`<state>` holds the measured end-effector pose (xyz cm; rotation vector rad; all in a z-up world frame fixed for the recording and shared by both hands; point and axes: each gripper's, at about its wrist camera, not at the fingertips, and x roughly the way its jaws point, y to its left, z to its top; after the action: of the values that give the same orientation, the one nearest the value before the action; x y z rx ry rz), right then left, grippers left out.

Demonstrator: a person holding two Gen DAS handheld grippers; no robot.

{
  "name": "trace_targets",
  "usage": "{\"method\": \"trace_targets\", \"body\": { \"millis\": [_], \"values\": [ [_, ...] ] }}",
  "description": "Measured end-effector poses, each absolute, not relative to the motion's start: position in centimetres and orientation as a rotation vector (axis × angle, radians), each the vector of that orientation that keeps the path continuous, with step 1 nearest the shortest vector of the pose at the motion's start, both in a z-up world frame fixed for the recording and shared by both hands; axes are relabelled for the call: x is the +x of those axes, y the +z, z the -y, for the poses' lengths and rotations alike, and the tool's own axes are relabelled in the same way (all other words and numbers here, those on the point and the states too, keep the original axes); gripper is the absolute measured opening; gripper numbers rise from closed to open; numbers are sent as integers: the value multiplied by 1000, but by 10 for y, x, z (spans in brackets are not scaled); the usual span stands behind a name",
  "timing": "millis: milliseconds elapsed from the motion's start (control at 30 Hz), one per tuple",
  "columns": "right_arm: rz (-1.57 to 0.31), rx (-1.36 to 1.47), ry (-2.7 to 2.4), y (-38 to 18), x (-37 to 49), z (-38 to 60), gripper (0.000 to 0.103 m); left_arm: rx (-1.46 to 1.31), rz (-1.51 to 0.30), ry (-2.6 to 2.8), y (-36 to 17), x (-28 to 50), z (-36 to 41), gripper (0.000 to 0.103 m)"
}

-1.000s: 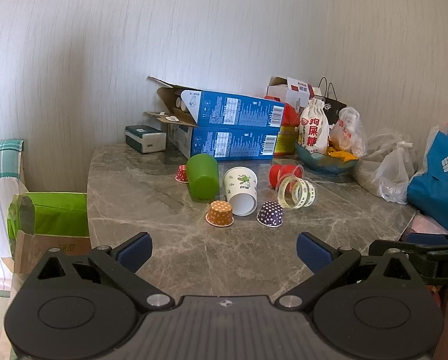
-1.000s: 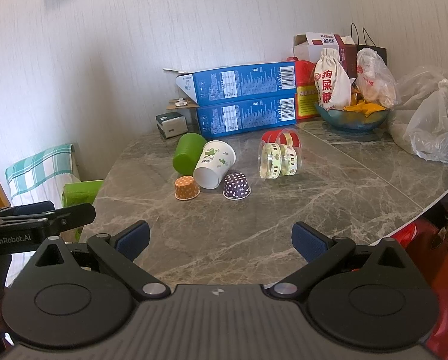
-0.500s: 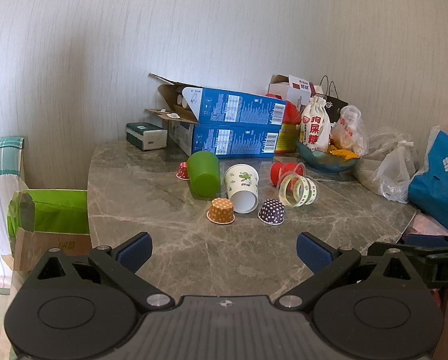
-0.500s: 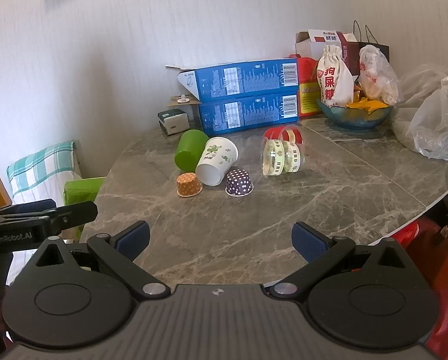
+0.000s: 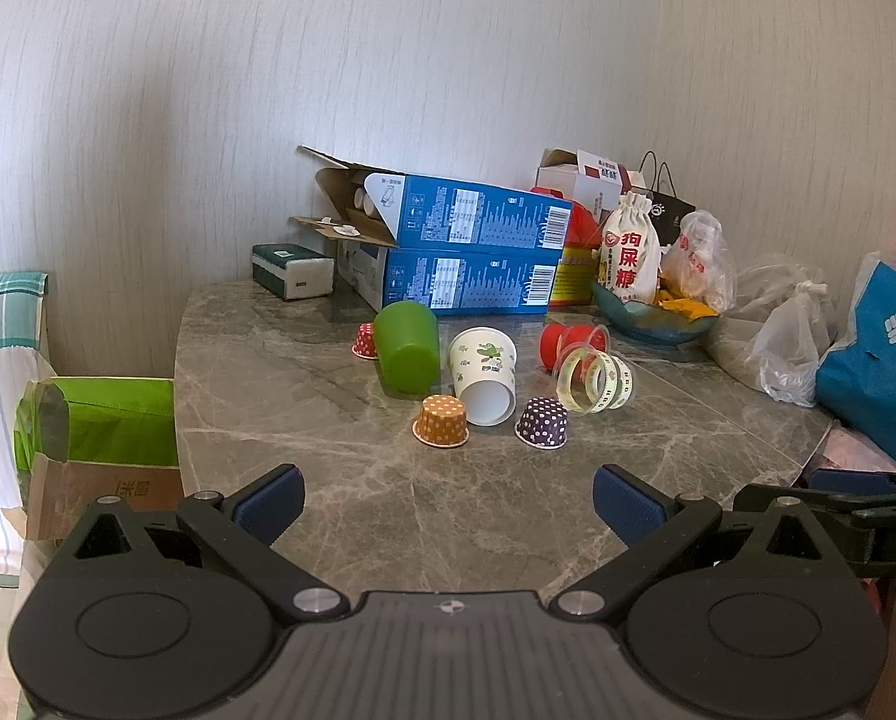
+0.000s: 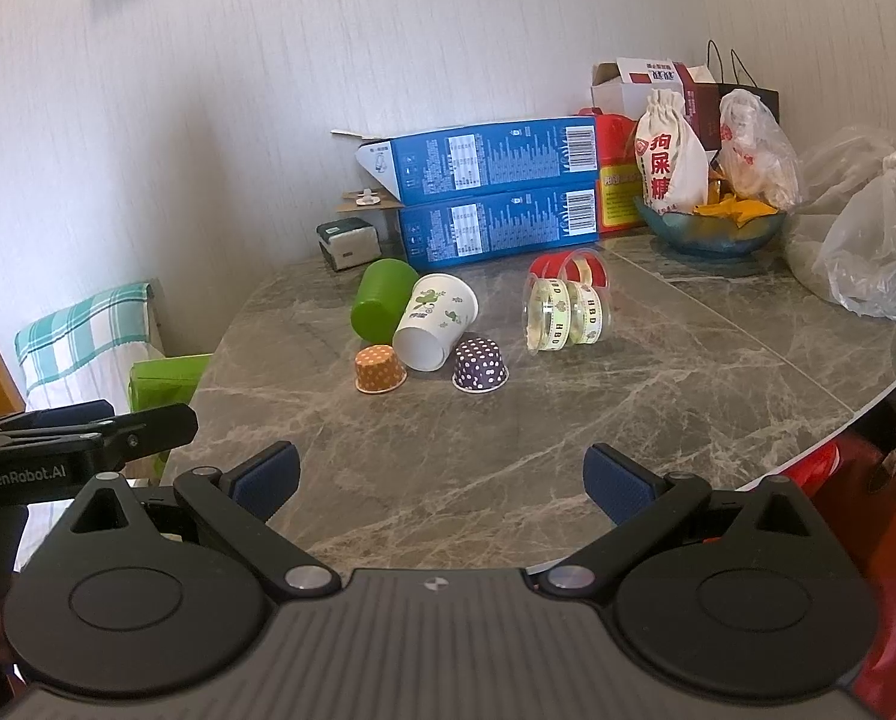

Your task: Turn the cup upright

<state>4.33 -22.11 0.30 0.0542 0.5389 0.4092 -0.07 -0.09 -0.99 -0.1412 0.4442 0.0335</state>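
Note:
Several cups lie on the grey marble table (image 5: pixel 339 480). A green cup (image 5: pixel 405 348) (image 6: pixel 378 306) and a white paper cup with green print (image 5: pixel 485 373) (image 6: pixel 432 321) lie on their sides. A clear cup with yellow bands (image 5: pixel 592 375) (image 6: pixel 565 315) and a red cup (image 5: pixel 562 345) also lie on their sides. An orange dotted cup (image 5: pixel 441 420) (image 6: pixel 378 368) and a purple dotted cup (image 5: pixel 542 423) (image 6: pixel 479 365) stand upside down. My left gripper (image 5: pixel 444 501) and right gripper (image 6: pixel 441 483) are open, empty, and well short of the cups.
Two stacked blue boxes (image 5: pixel 466 258) stand by the wall behind the cups. A bowl with bags (image 5: pixel 652 312), plastic bags (image 6: pixel 862 240) and a blue bag (image 5: pixel 880 360) crowd the right side. A small red dotted cup (image 5: pixel 363 341) sits behind the green cup. The table edge curves at the right (image 6: pixel 868 402).
Both grippers have moved slightly forward toward the cups, which appear a little nearer. Both stay open; nothing on the table has moved.

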Motion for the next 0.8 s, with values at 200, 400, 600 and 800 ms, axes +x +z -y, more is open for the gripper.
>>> {"method": "trace_targets", "body": {
  "millis": [200, 400, 600, 800],
  "values": [
    [-540, 55, 409, 3, 44, 221, 102, -141, -444, 33, -10, -1, 1, 103],
    [-542, 57, 412, 3, 44, 221, 102, -143, -451, 38, -10, -1, 2, 103],
    [-558, 66, 413, -3, 49, 221, 102, -146, -466, 44, -14, 6, 2, 103],
    [-576, 83, 428, -10, 57, 225, 102, -140, -488, 46, -18, 19, 4, 103]
  ]
}}
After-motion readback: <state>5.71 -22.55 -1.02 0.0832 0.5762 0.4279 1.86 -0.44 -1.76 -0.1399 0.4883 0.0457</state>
